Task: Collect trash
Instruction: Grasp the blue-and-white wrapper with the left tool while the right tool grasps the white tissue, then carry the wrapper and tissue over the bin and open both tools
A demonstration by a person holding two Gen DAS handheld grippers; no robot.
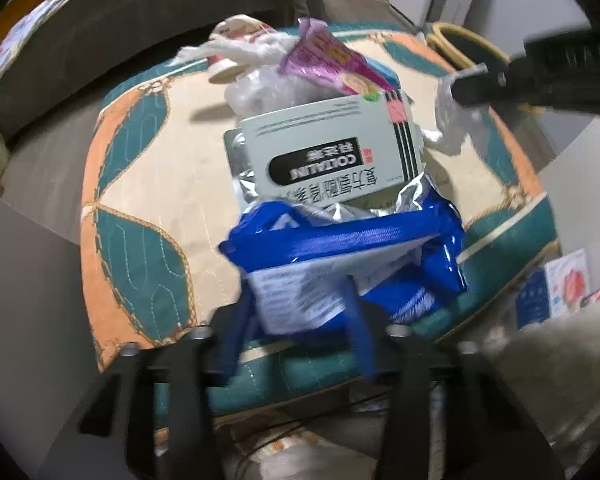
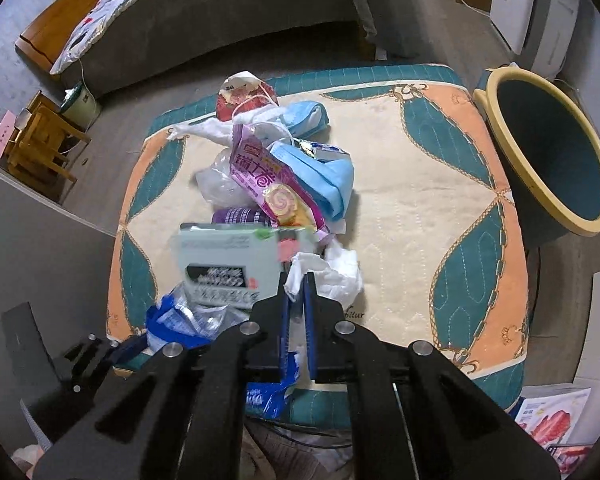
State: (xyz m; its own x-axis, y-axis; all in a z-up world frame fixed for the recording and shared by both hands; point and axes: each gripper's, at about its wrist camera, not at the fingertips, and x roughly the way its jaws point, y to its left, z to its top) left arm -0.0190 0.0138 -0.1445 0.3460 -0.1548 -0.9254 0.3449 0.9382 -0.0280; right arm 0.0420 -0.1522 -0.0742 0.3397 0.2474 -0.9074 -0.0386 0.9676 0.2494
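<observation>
Your trash pile sits on the quilted cushion (image 2: 400, 184), with the dark bin (image 2: 548, 152) standing just beyond its right edge. Your left tool (image 1: 300, 312) is clenched on the blue wrapper (image 1: 340, 240) at the cushion's near edge, the pale medicine box (image 1: 328, 148) resting just behind it. Your right tool (image 2: 298, 280) is clenched on the white tissue (image 2: 332, 272), near the pile's middle.

A home bedroom is indicated: bed (image 2: 112, 36) with quilt, wooden chair (image 2: 40, 140), quilted cushion (image 2: 420, 208), grey floor.
</observation>
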